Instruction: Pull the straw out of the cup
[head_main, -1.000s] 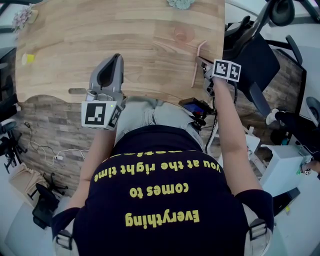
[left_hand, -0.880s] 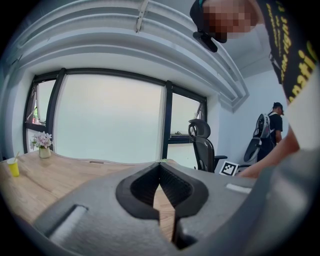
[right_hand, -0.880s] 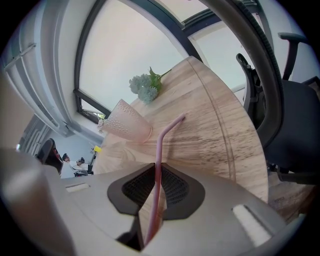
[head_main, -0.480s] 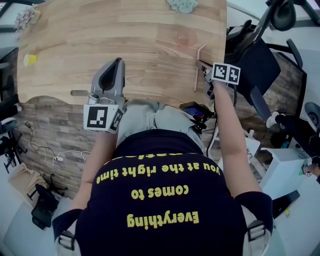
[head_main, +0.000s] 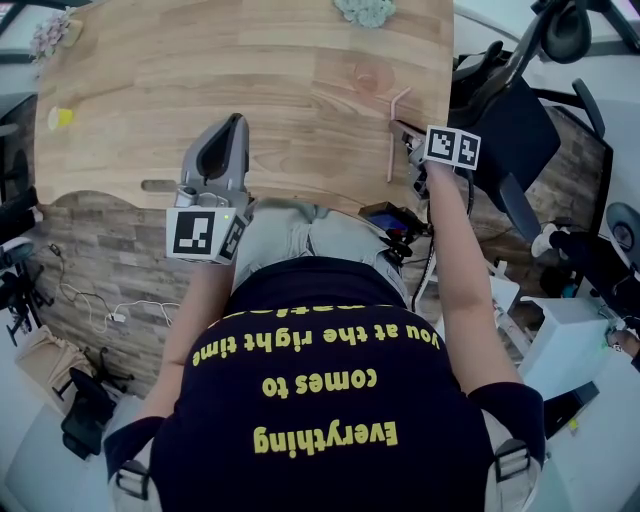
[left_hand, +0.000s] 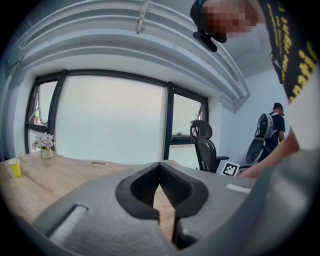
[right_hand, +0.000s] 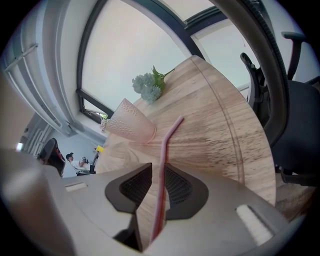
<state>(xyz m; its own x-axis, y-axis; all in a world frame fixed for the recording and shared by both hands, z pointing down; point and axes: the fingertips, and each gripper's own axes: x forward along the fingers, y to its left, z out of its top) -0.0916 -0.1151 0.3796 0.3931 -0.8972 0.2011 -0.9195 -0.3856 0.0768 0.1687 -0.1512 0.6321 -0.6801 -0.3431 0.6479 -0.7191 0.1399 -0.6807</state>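
Note:
A pink bendy straw (head_main: 391, 132) lies on the wooden table (head_main: 250, 80) near its right edge, outside the clear pink cup (head_main: 367, 68). My right gripper (head_main: 402, 130) sits over the straw's near end. In the right gripper view the straw (right_hand: 163, 165) runs between the jaws of that gripper (right_hand: 158, 166), which have just been opening. A gap shows beside the straw, so the pads do not press it. The ribbed cup (right_hand: 129, 127) stands just past the straw's bent tip. My left gripper (head_main: 231, 125) hovers over the table's near edge, shut and holding nothing (left_hand: 160, 166).
A small yellow cup (head_main: 58, 117) and a flower vase (head_main: 45, 35) stand at the far left. A pale green plant (head_main: 365, 10) sits at the table's far edge. A black office chair (head_main: 520, 110) stands right of the table. The table's right edge is close to the straw.
Neither gripper nor the straw has visibly shifted in the head view; only the camera's framing moved slightly.

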